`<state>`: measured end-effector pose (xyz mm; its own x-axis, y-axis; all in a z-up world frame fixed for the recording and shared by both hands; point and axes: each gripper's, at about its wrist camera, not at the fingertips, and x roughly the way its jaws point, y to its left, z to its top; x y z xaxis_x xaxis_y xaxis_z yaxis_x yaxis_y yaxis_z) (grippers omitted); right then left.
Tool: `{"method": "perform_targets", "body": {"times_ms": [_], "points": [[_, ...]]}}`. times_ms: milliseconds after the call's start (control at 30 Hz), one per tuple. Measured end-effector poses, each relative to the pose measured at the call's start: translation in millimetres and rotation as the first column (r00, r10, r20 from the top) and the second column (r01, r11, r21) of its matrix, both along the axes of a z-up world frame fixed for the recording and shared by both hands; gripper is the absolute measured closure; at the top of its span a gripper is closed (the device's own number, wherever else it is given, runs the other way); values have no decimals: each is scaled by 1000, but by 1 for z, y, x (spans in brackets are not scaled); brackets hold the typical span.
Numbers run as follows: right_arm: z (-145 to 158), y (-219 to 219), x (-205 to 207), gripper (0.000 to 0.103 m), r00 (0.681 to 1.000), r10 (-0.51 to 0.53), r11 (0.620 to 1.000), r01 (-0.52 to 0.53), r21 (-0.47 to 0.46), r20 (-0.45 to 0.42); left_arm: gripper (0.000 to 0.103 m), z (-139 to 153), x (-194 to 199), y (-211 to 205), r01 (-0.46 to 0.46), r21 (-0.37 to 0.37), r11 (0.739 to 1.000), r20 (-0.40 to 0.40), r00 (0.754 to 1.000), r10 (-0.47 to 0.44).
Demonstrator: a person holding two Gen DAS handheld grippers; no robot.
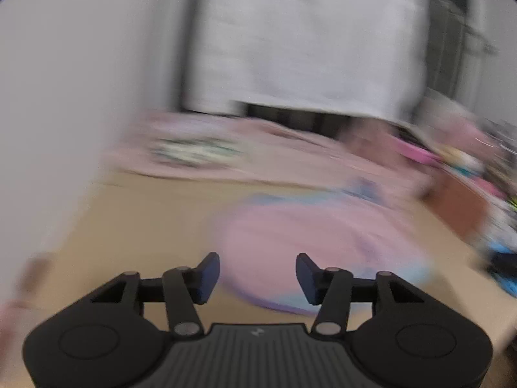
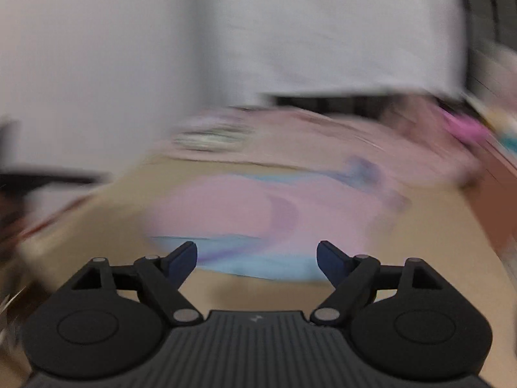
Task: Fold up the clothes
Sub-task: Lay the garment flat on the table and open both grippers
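Observation:
Both views are smeared by motion. A pink garment with light blue trim (image 1: pixel 310 242) lies on the tan table, just ahead of my left gripper (image 1: pixel 258 274), which is open with nothing between its blue pads. The right wrist view has the same garment (image 2: pixel 252 220) spread in front of my right gripper (image 2: pixel 257 258), whose jaws stand wide apart and hold nothing. Farther back lies a second, paler pink garment (image 1: pixel 258 148) with a green and white print (image 2: pixel 210 137).
The tan table (image 1: pixel 155 207) runs back to a white hanging cloth (image 1: pixel 307 38) with a dark gap beneath it. A heap of bright mixed clothes (image 1: pixel 468 161) sits at the right, beside a brown box (image 2: pixel 497 200). A dark object (image 2: pixel 19 174) juts in at the left.

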<state>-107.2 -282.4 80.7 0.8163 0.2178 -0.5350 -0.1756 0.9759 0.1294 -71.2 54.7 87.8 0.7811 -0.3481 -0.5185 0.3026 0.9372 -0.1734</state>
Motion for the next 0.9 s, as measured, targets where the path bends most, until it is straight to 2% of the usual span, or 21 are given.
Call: {"method": "perform_targets", "body": {"times_ms": [67,133,233,267,300,333,367,433,500,567,633,767,833,900], "points": [[-17,-33,27,26,991,-120,992,122,36,-62,42,-13,1,-39,108,-9,994,5,994,-108],[-31,-49,46,26,983,-164,985,168,48,-87,42,-29,15,-79,172,19,985,-8,985,-172],[-45,-55,76,31,978,-178,981,185,51,-109,47,-57,40,-122,161,105,981,-43,987,-158],[-48,-56,87,33,975,-187,979,194,53,-122,57,-65,51,-129,152,129,980,-67,987,-144],[-51,-57,97,35,973,-190,979,198,49,-131,73,-70,58,-134,154,143,978,-98,985,-141],[-53,-56,106,40,973,-187,981,193,36,-136,84,-73,63,-134,157,148,976,-124,983,-139],[-55,-55,116,41,973,-183,982,188,22,-141,97,-74,62,-132,155,150,976,-126,983,-137],[-60,-54,134,44,973,-176,984,177,-5,-151,101,-75,61,-126,155,155,976,-129,982,-136],[-67,-49,152,63,971,-151,988,152,-11,-186,102,-74,53,-116,162,179,970,-123,982,-142],[-72,-35,156,101,971,-133,991,128,-35,-199,103,-70,44,-100,138,229,964,-118,987,-113],[-73,-16,149,101,976,-111,993,99,-69,-187,103,-69,33,-79,104,262,960,-114,991,-77],[-69,40,84,101,989,32,991,-49,-125,-141,102,-70,3,-4,-33,209,977,-117,991,58],[-66,56,46,98,990,94,989,-104,-107,-102,101,-71,-9,32,-154,163,975,-129,976,176],[-59,42,15,95,997,50,998,-52,-40,-55,101,-67,-19,55,-245,127,961,-137,955,262]]}}
